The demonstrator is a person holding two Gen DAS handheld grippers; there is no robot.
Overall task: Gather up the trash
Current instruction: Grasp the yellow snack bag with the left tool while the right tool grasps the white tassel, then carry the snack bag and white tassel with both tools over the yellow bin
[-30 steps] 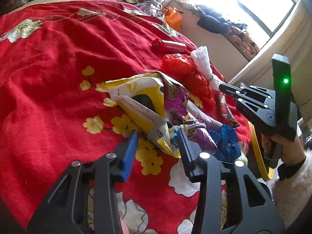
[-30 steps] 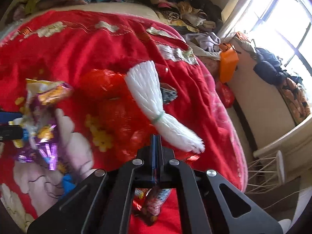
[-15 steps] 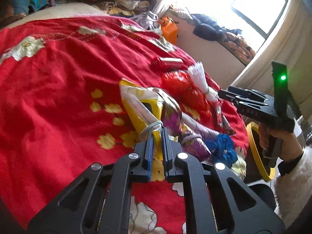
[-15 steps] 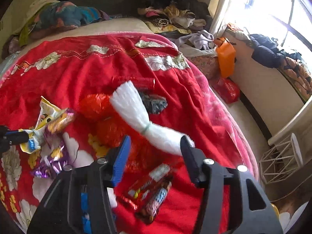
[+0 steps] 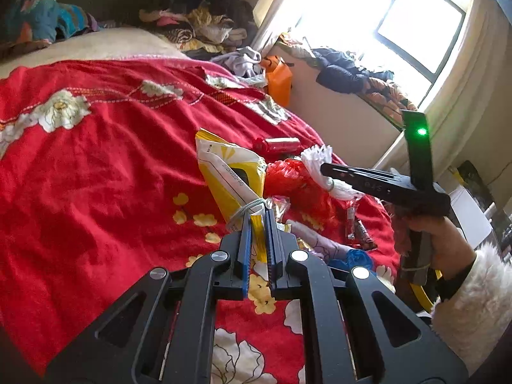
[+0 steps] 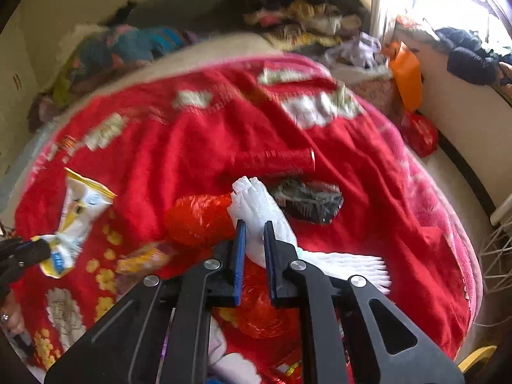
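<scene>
Trash lies on a red flowered blanket [image 5: 96, 160]. My left gripper [image 5: 257, 220] is shut on a yellow snack bag [image 5: 228, 176] tied with a rubber band and holds it lifted; the bag also shows in the right wrist view [image 6: 80, 211]. My right gripper [image 6: 254, 233] is shut on a white plastic bundle [image 6: 252, 204] with a fringed end; it shows in the left wrist view [image 5: 320, 163] too. A red crinkled bag [image 6: 198, 220] lies beside the bundle. Beyond are a red tube [image 6: 275, 160] and a dark wrapper [image 6: 307, 198].
Candy bar wrappers [image 5: 358, 227], a purple wrapper and a blue plastic piece [image 5: 352, 259] lie near the bed's near edge. Clothes are piled at the back [image 5: 198, 22]. An orange bag [image 5: 278, 76] stands by the window wall. A yellow-rimmed bin [image 5: 425, 294] is beside the bed.
The left gripper closed on the yellow bag and lifted it up. The right gripper opened, moved forward and closed on the white bundle.
</scene>
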